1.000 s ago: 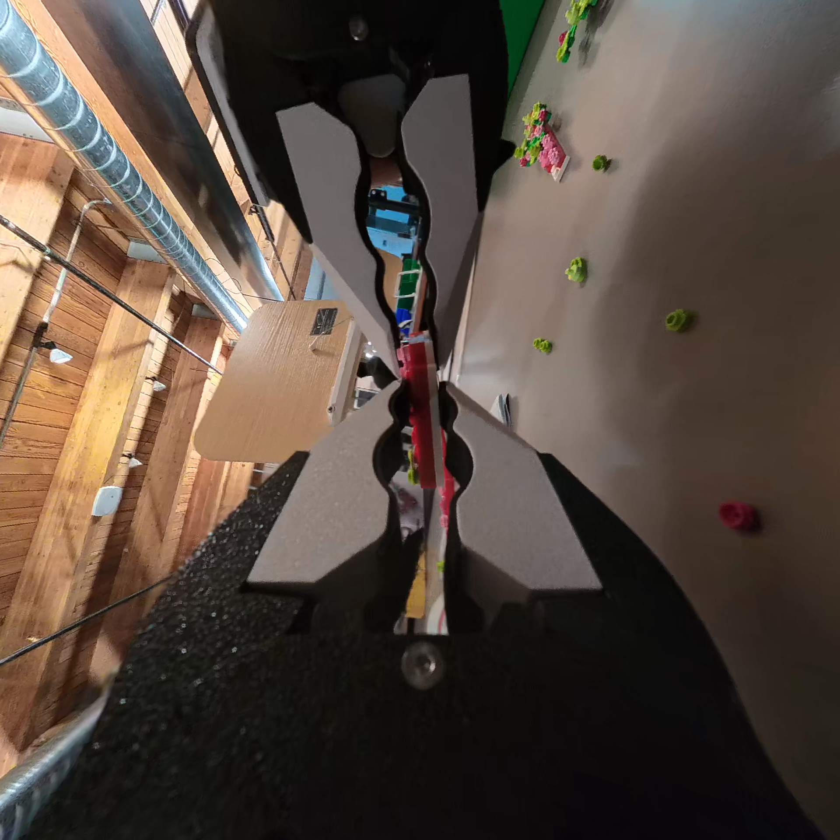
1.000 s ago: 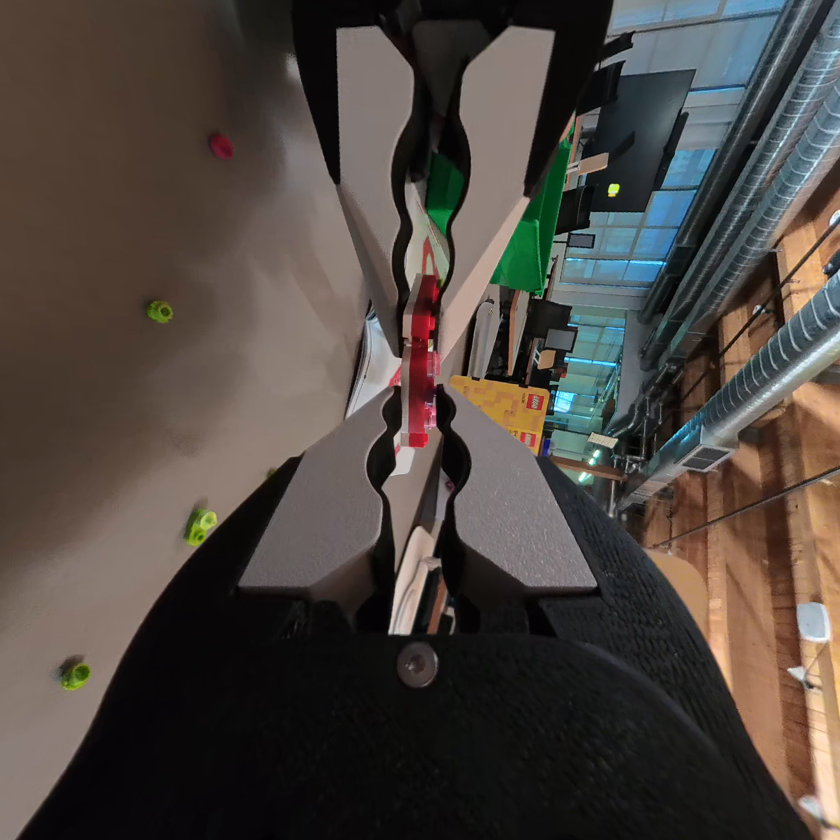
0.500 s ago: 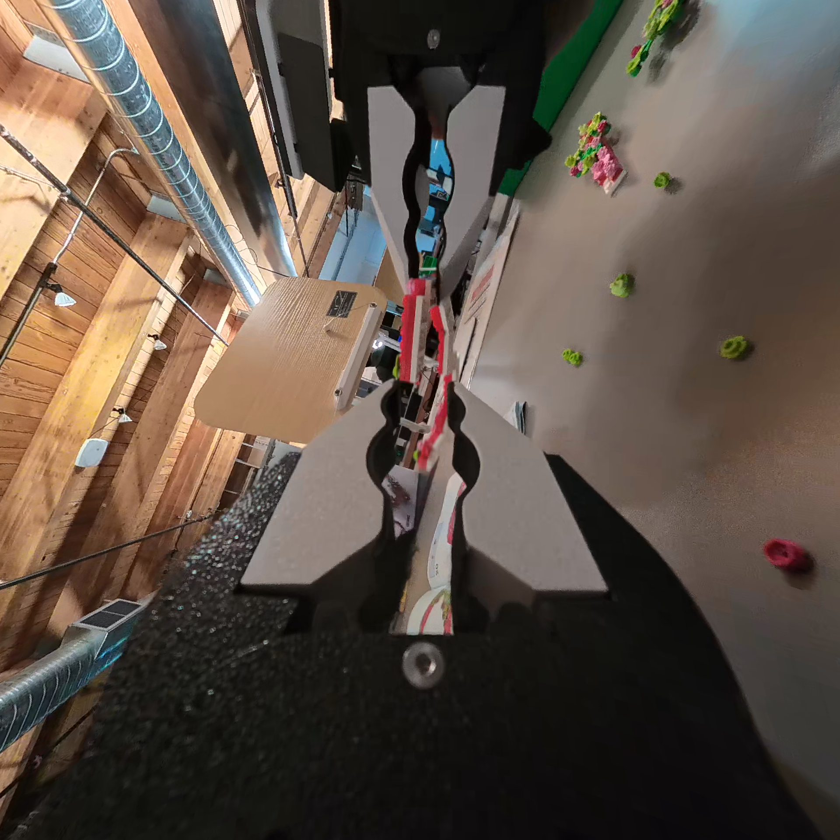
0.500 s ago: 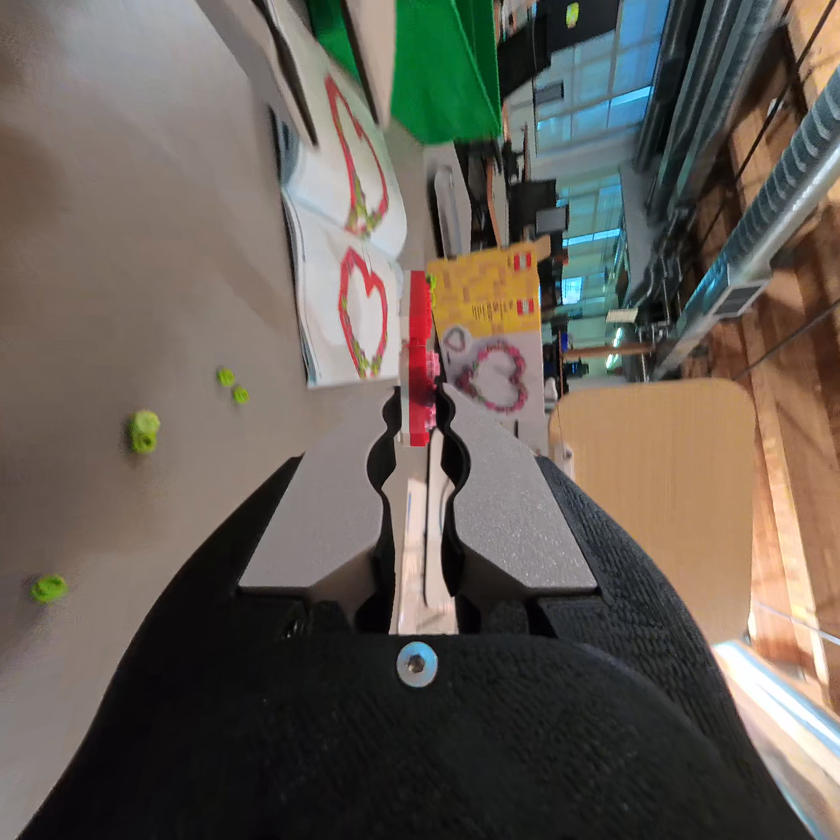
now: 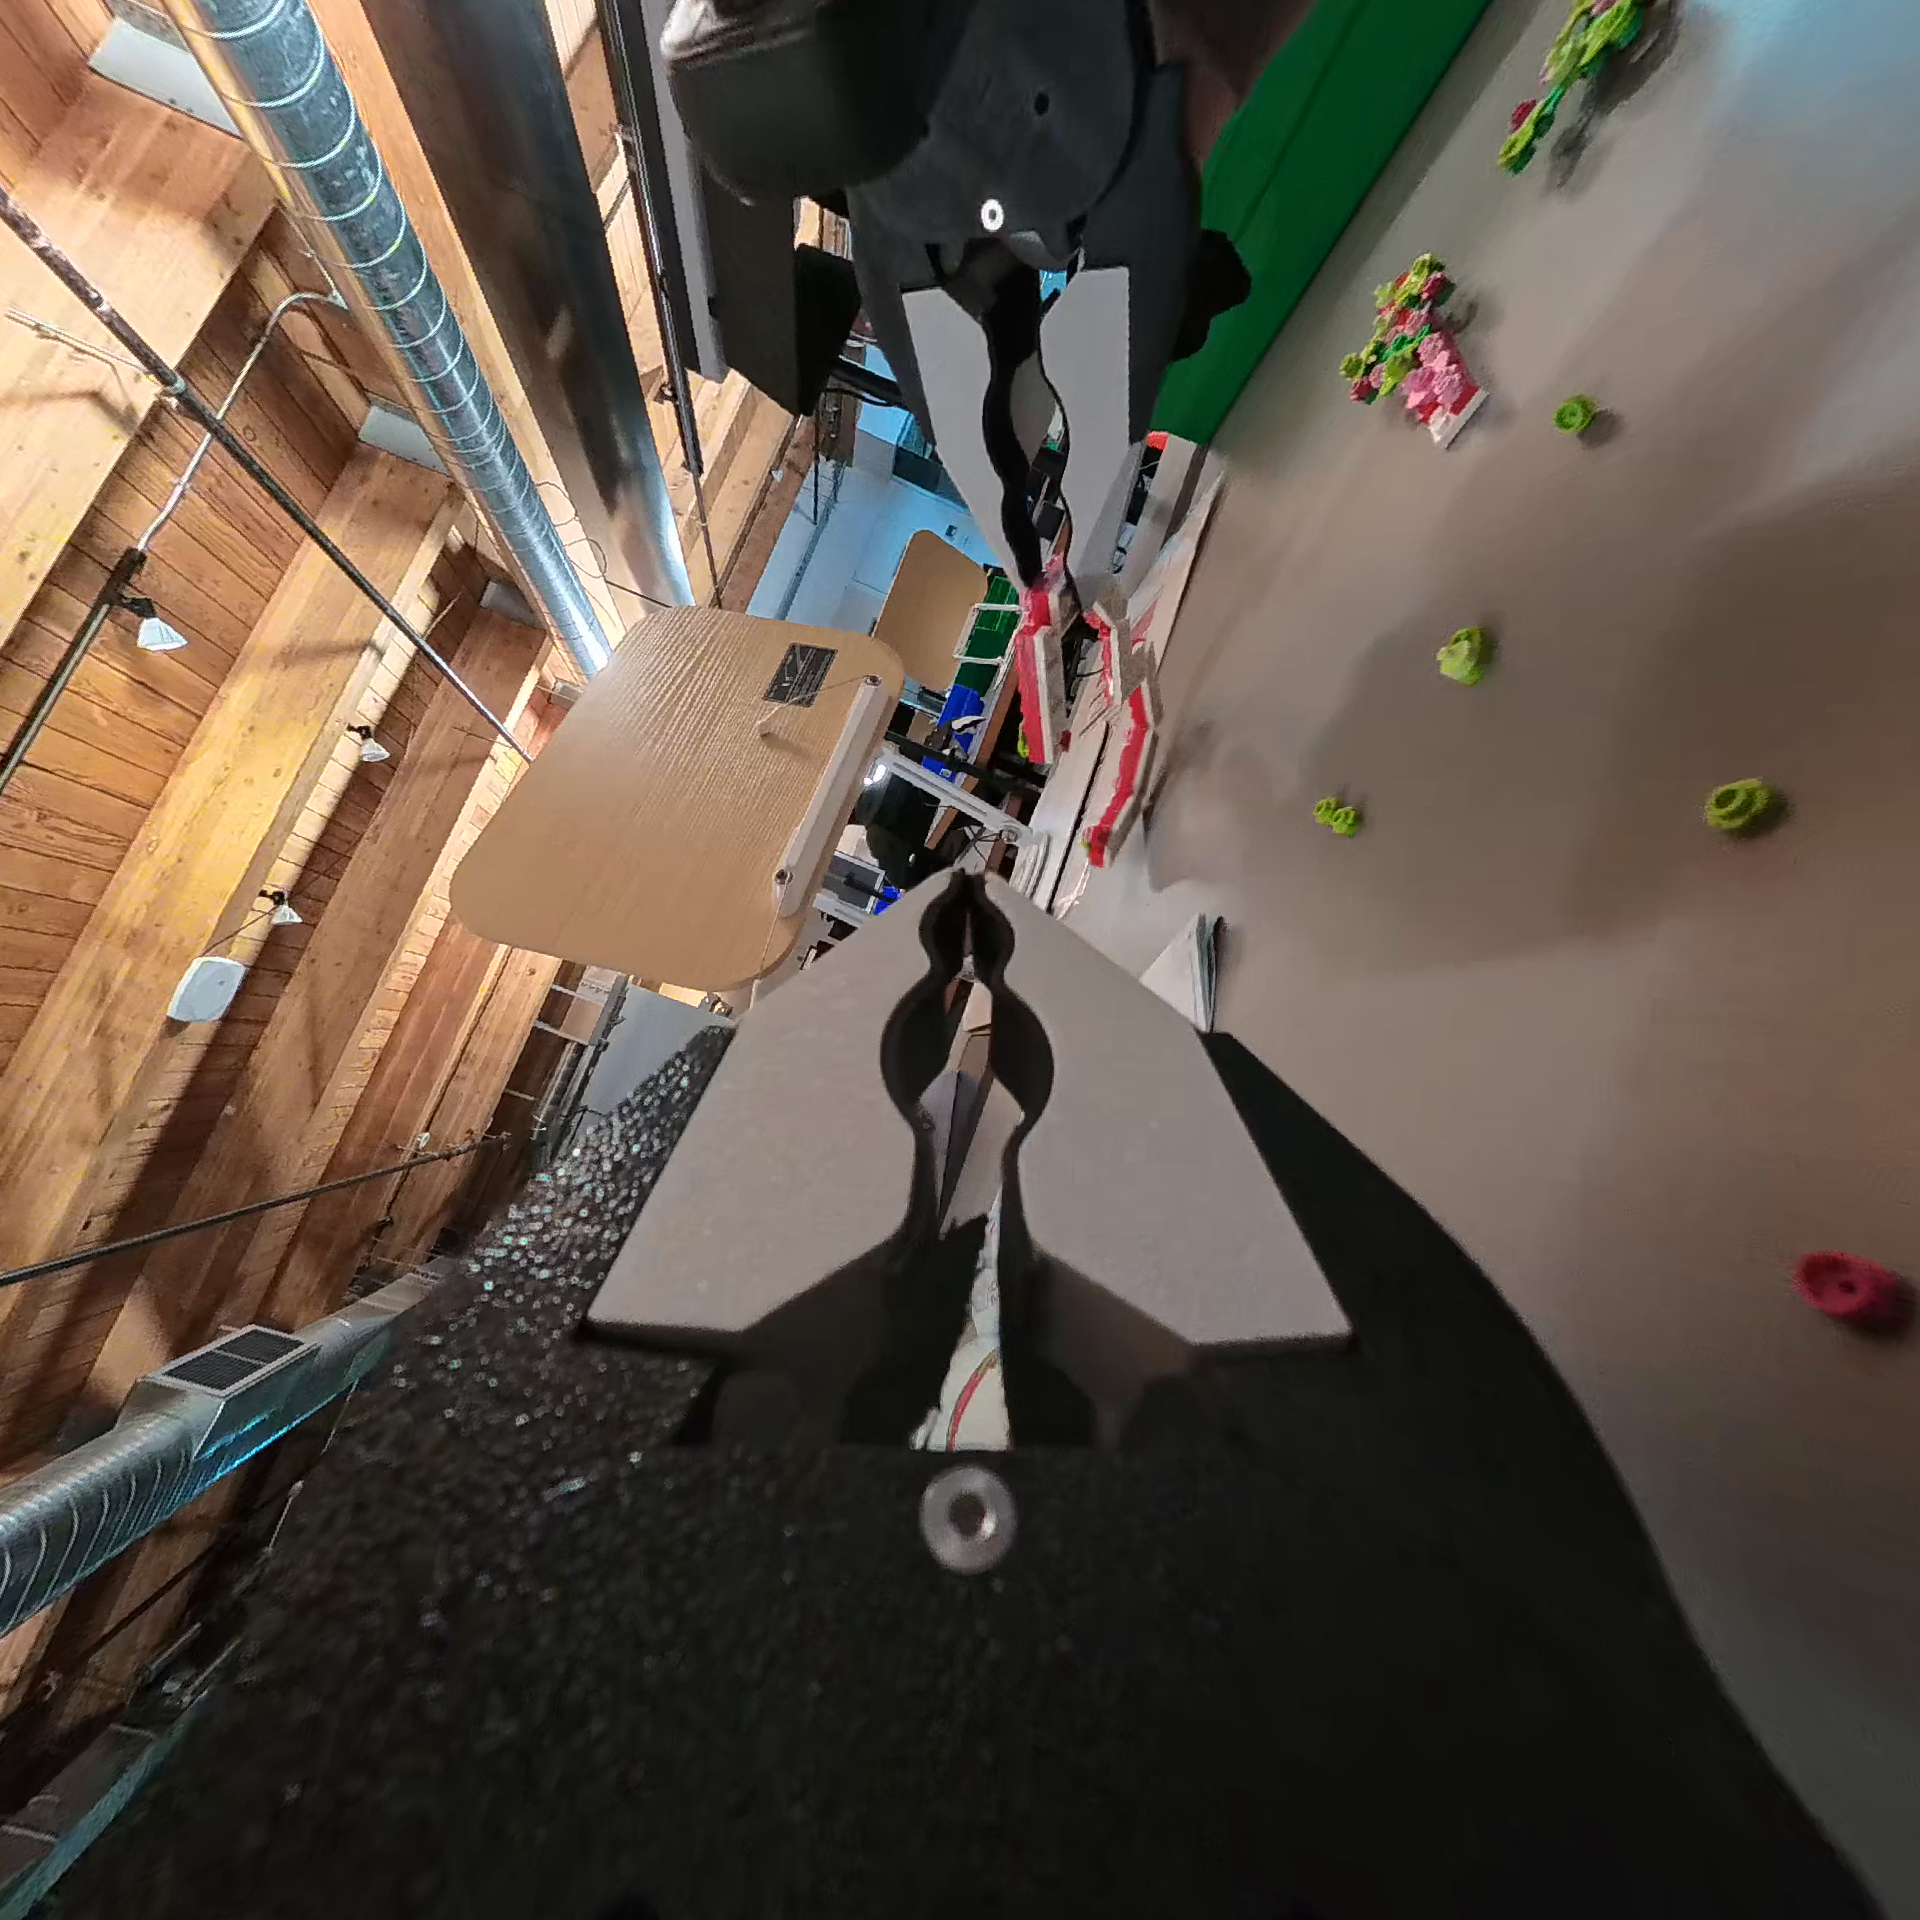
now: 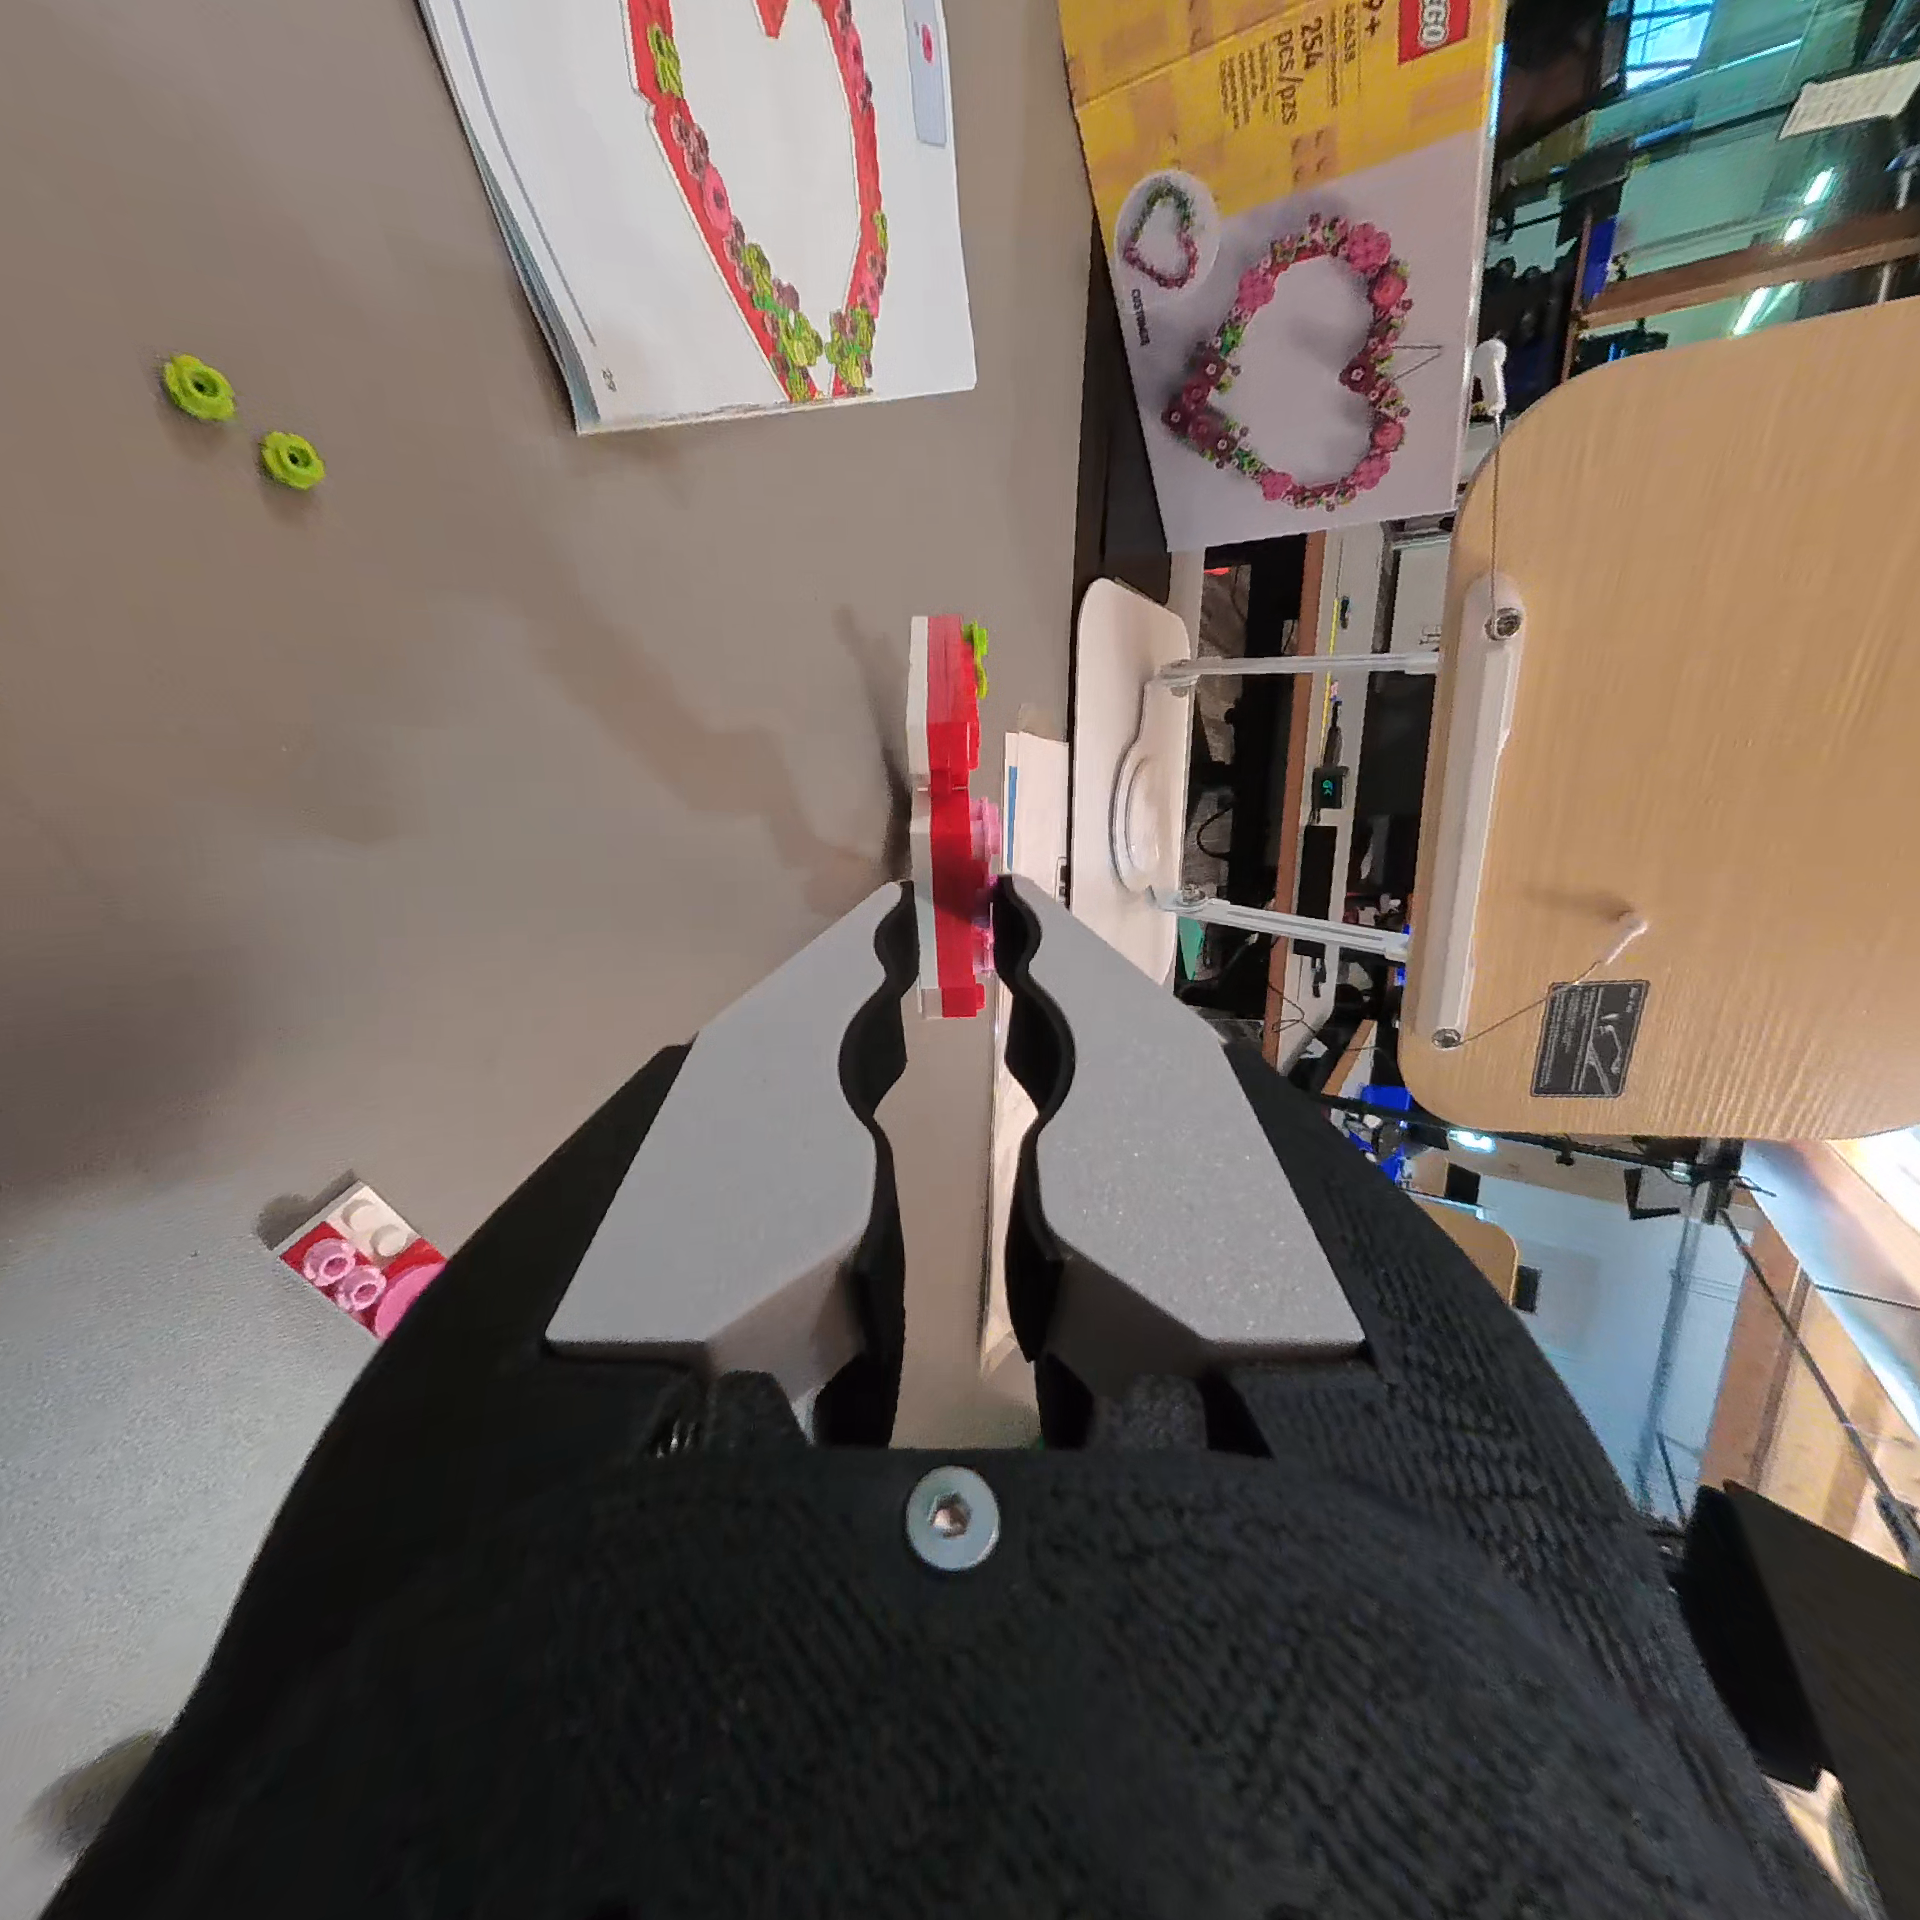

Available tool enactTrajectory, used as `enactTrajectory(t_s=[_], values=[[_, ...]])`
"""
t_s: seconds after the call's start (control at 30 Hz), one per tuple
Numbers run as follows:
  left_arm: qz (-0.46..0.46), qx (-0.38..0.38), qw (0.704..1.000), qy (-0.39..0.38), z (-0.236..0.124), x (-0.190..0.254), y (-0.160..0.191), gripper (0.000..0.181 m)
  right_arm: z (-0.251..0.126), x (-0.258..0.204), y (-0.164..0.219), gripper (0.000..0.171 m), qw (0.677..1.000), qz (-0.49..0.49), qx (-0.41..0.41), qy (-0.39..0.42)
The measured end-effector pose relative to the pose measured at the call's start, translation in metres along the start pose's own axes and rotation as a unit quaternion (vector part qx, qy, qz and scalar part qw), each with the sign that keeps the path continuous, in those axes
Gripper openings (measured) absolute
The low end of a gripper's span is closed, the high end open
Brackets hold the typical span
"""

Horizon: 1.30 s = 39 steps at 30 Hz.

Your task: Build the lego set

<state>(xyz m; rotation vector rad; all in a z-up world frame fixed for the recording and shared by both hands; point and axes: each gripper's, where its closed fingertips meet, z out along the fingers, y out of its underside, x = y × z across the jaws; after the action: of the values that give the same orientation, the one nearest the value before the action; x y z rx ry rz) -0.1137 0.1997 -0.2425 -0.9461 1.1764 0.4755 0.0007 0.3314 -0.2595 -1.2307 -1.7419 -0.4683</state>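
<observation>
**Lego assembly gripped by right jaws above the worktop**

Lego assembly, a red-and-white plate strip with pink and green bits, is clamped at its near end between the jaws of the right gripper, standing edge-on over the grey worktop. The left gripper has its jaws pressed together with nothing between them. An open instruction booklet and the set's box lie beyond; loose green flower pieces sit scattered nearby.
</observation>
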Motion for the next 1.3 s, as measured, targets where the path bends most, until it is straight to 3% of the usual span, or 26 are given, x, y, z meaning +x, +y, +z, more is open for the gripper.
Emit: enactTrajectory(t_s=[0.33,0.53,0.63,0.8,1.0,1.13,1.3], values=[[-0.001,-0.007,1.0,0.006,0.001,0.002,0.003,0.0,0.014,-0.013,0.012,0.014,0.996,-0.071,-0.005,0.054],[-0.007,-0.006,1.0,-0.003,0.0,-0.002,0.003,0.0,0.026,-0.045,0.013,0.014,0.978,-0.195,0.026,0.072],[-0.008,-0.01,1.0,-0.006,-0.001,-0.003,0.005,0.0,0.029,-0.055,0.017,0.029,0.979,-0.196,0.029,0.05],[-0.023,-0.017,1.0,-0.008,0.0,-0.004,0.009,0.0,0.02,-0.061,0.013,0.041,0.991,-0.112,0.061,-0.04],[-0.083,-0.03,0.995,-0.038,0.0,-0.018,0.019,0.0,-0.011,-0.036,0.02,0.054,0.984,0.088,0.123,-0.095],[-0.163,-0.026,0.982,-0.096,-0.008,-0.046,0.028,0.001,-0.04,0.01,0.051,0.051,0.95,0.242,0.198,0.028],[-0.243,-0.006,0.951,-0.191,-0.027,-0.084,0.039,0.009,-0.09,0.046,0.129,0.043,0.871,0.346,0.243,0.251]])
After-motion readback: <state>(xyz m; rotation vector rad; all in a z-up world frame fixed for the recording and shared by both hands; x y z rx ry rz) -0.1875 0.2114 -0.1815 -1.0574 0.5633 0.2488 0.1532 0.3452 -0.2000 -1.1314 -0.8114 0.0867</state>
